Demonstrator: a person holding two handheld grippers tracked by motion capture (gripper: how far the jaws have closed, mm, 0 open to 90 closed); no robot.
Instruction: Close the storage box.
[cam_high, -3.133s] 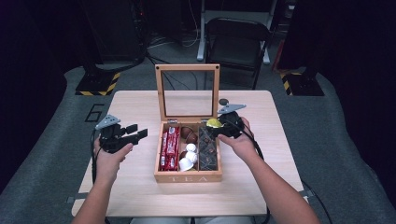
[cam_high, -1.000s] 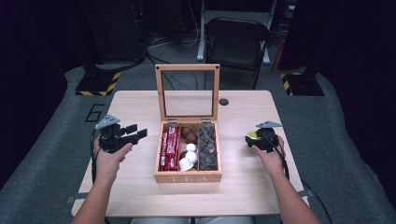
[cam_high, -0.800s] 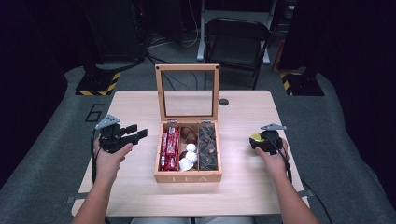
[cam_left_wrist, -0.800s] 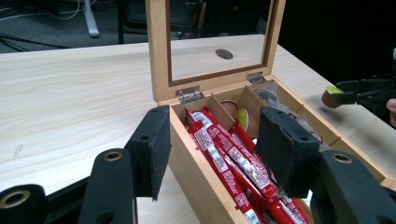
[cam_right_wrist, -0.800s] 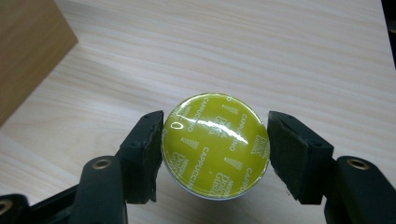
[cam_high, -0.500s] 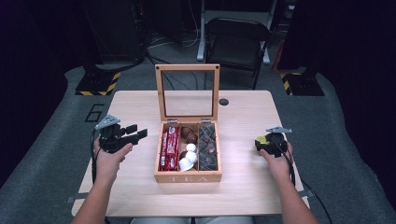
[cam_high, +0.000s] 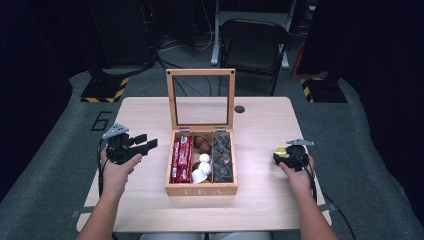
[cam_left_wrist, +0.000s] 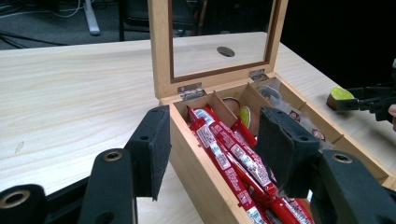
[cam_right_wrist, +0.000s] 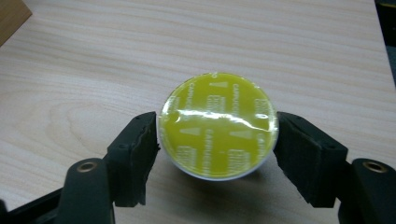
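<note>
right gripper (cam_right_wrist: 217, 140) jaws just been opening, pads about off the yellow-lidded capsule (cam_right_wrist: 218, 125) now sitting on the worktop (cam_right_wrist: 93, 70) right of the tea box (cam_high: 201, 189); left gripper (cam_high: 145, 145) idle, open, empty.

Overhead light falls evenly on the table (cam_high: 260, 200) — the surrounding room stays dark. A glare band crosses the yellow capsule lid (cam_right_wrist: 218, 125); a soft shadow lies beneath it. Near jaws blur slightly — the high view is soft throughout.
</note>
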